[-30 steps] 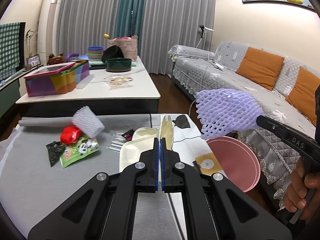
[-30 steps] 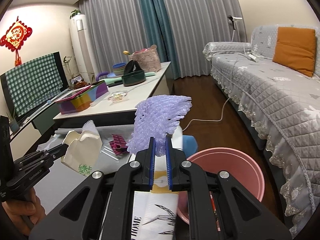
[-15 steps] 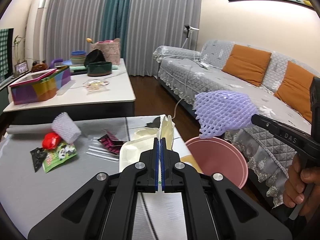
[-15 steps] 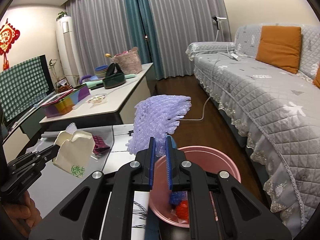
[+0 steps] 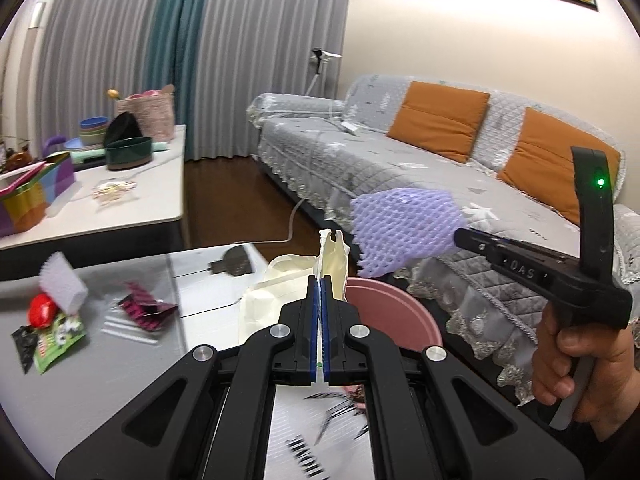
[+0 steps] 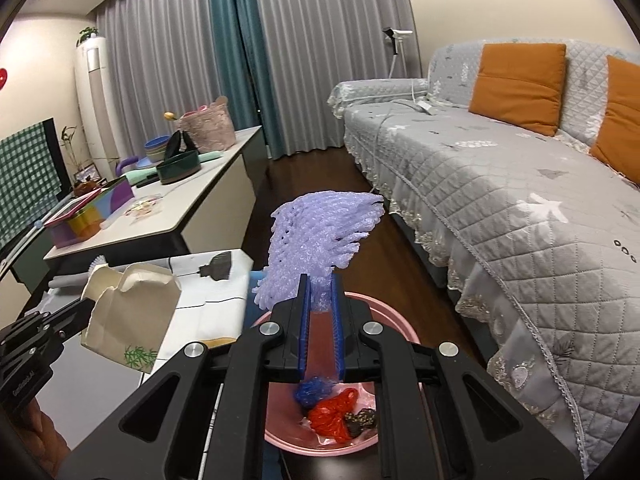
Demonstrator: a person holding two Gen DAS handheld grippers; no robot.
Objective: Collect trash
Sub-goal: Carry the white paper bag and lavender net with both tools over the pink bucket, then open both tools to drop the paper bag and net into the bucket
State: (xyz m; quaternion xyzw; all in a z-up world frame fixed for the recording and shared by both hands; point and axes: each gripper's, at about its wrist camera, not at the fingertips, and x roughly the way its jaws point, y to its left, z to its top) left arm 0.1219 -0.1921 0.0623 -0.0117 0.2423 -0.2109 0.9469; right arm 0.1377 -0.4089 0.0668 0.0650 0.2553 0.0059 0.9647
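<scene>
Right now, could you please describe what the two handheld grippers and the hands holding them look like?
Both grippers are matte black with angular cut-out linkages, silver bolts and blue finger pads. The left gripper and right gripper match. Seen from the left camera, the right one carries "DAS" lettering, a green light and a pistol grip in a bare right hand. No cables show.

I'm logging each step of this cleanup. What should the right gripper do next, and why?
Probably open the right gripper and let the purple foam net fall. It hangs over the pink bin, where red and blue scraps already lie. The left gripper holds a paper bag off to the side.
</scene>
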